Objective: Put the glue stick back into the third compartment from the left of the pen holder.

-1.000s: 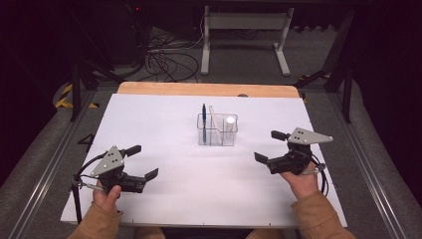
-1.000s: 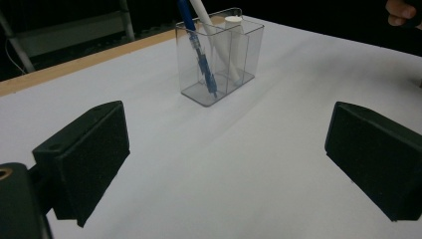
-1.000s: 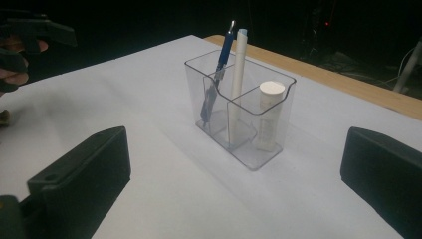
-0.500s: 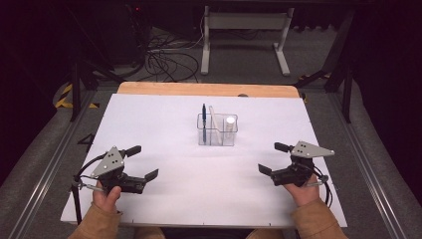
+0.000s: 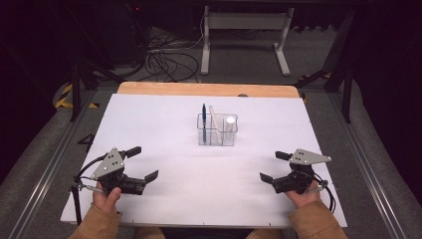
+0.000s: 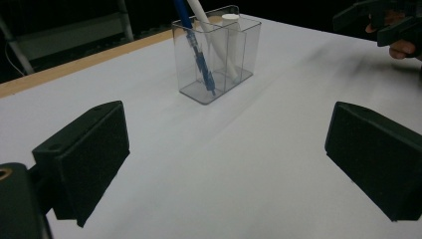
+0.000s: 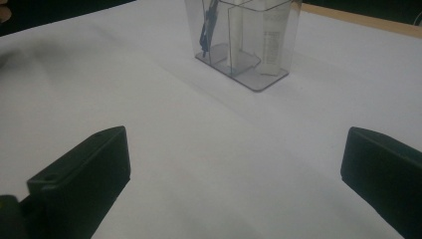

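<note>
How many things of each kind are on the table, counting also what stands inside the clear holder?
Clear plastic holder: 1
Blue pen: 1
White pen-like stick: 1
White capped tube: 1
Hand-held grippers, left gripper and right gripper: 2
Total: 6

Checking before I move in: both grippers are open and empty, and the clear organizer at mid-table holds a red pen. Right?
Not quite: the pen in the clear organizer is blue, not red, as the left gripper view shows. The rest holds: the left gripper and right gripper are open and empty.
</note>
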Tool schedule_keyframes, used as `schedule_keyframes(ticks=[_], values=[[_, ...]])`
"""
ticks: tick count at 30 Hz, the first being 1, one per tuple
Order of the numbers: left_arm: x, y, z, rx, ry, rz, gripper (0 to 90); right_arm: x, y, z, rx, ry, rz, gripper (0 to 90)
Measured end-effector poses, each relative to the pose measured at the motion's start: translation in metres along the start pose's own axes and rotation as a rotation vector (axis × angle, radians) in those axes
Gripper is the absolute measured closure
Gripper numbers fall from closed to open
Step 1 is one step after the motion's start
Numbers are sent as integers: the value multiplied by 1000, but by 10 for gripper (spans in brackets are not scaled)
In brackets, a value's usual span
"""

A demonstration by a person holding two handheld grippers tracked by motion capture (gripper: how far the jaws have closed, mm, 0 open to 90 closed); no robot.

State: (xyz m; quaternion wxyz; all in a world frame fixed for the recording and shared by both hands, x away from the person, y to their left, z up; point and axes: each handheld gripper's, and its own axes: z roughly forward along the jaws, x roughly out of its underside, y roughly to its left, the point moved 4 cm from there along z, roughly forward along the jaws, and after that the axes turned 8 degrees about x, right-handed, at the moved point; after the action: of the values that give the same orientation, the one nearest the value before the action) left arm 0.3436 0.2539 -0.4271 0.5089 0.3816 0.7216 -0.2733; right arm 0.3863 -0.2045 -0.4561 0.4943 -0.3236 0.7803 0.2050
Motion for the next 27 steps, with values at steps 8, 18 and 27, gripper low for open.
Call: schedule_keyframes(ticks=[8,18,27], values=[[2,0,1,1,2,7,45,8,7,5,-36,9,-6,0],[5,-2,3,-5,16,33,44,6,6,5,-22,-19,-11,0],[5,-2,3,5,16,23,44,5,7,4,-22,-23,-12,0]])
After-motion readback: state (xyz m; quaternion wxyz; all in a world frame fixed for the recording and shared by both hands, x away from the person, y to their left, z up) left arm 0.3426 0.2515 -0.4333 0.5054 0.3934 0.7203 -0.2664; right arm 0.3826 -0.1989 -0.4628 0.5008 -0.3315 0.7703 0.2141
